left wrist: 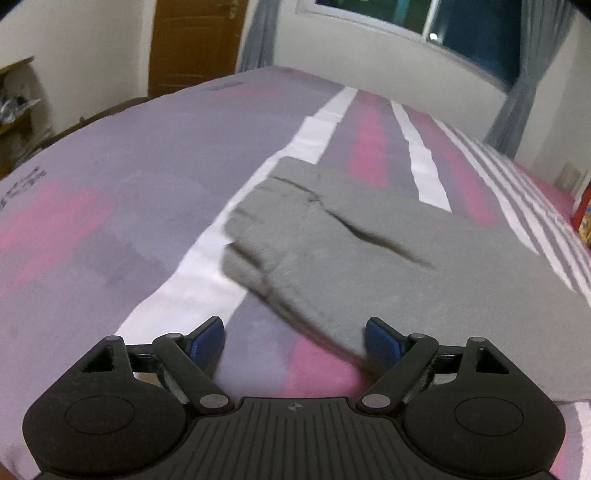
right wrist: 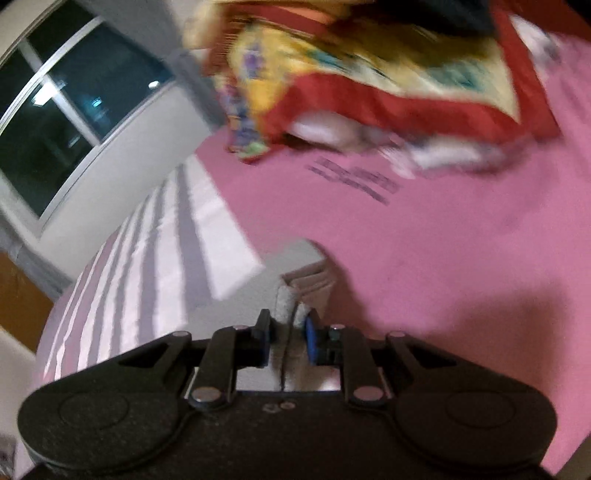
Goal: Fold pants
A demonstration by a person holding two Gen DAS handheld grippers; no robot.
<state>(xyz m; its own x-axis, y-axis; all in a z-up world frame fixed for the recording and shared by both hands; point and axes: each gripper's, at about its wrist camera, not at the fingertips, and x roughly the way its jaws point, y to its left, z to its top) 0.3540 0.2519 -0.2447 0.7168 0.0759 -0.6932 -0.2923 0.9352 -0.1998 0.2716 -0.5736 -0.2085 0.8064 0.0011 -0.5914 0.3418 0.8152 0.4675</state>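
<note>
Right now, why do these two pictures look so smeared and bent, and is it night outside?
Left wrist view: the grey pants are motion-smeared and the bed sheet bulges from fisheye distortion. Right wrist view: heavier blur, worst on the colourful blanket; the tongs throw a shadow on the pink sheet. The window is dark with lamp reflections, so probably night.

One pair of grey pants [left wrist: 362,240] lies on one bed [left wrist: 110,192]. Two tools show: the left tool [left wrist: 294,339] and the right tool [right wrist: 288,338]. There is one door [left wrist: 195,40], one window [left wrist: 417,18], and one colourful blanket [right wrist: 369,74].
</note>
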